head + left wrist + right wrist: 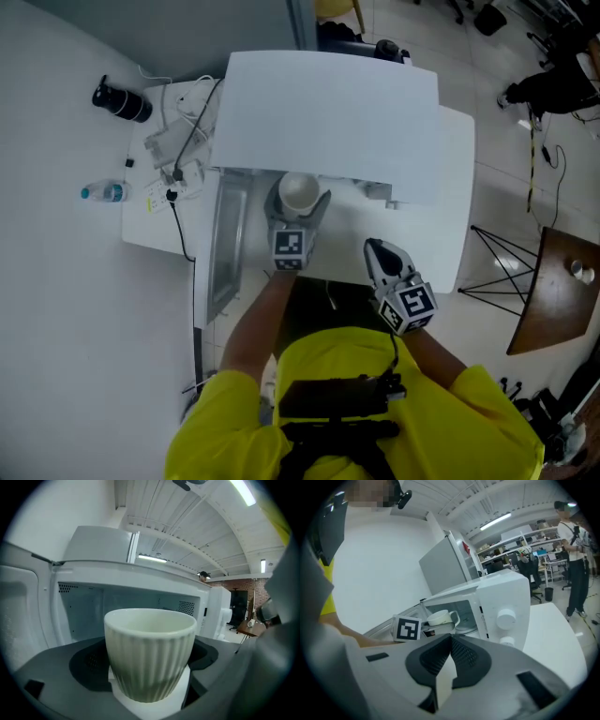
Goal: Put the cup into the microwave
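The left gripper (298, 216) is holding the white cup (150, 653) tight between its jaws. The cup is standing upright. The open microwave (140, 581) is sitting just ahead of this gripper. The right gripper (449, 644) is pressing its jaws together on nothing, off to the right.

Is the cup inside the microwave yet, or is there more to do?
Almost there. Done: the microwave door is open, and the cup has been picked up. In hand: the left gripper holds the cup right at the opening. Left: move it in, set it down and let go. The right gripper is shut, empty and held back.
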The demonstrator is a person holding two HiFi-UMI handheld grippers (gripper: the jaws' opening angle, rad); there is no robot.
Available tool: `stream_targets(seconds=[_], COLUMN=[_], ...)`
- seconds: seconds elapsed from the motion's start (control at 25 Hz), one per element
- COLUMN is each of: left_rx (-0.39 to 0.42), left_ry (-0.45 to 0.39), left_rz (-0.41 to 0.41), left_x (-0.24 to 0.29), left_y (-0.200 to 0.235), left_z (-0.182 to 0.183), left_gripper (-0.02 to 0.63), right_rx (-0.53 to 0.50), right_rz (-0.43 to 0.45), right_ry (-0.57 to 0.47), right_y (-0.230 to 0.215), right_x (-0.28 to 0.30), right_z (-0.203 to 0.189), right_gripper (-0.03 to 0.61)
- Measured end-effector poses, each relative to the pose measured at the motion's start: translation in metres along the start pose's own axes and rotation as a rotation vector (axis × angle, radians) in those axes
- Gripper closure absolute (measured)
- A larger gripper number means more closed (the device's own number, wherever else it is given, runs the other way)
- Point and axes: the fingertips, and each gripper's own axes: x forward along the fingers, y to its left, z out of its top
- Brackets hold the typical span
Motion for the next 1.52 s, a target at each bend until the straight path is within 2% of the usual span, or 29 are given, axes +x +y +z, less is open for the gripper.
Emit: stream_targets(seconds=[0.44,0.76,1.24,1.4,1.52], left_rx=[0.052,0.057,0.077,0.05,0.018], left_ry=[-0.048,-0.044,-0.045,-0.053,-0.026], left_rz=[-0.001,-0.016,0.026,0.039,0.041], left_x=[0.069,0.093,0.104,0.094,0.07], left_y=[0.03,0.033,0.047,0.053,0.047], left_z=[0.003,0.003,0.0,0.003,-0.001], left_gripper=[0.167,0.167,0.167,0.161,0.161], right_rx=[0.034,0.047,0.07,0.068,0.056], right_rz=[-0.09,-0.086,-0.102,-0.097,-0.084], right_ry=[0.069,0.065,0.076,0.057,0.041], right_y=[-0.03,-0.023,-0.02,-0.015,-0.007], right_x=[0.006,0.015,0.013,0.012,0.007], right_z=[-0.034,-0.035,-0.044,-0.036,-0.022], right_gripper=[0.572,0.574,0.574,0.574,0.574])
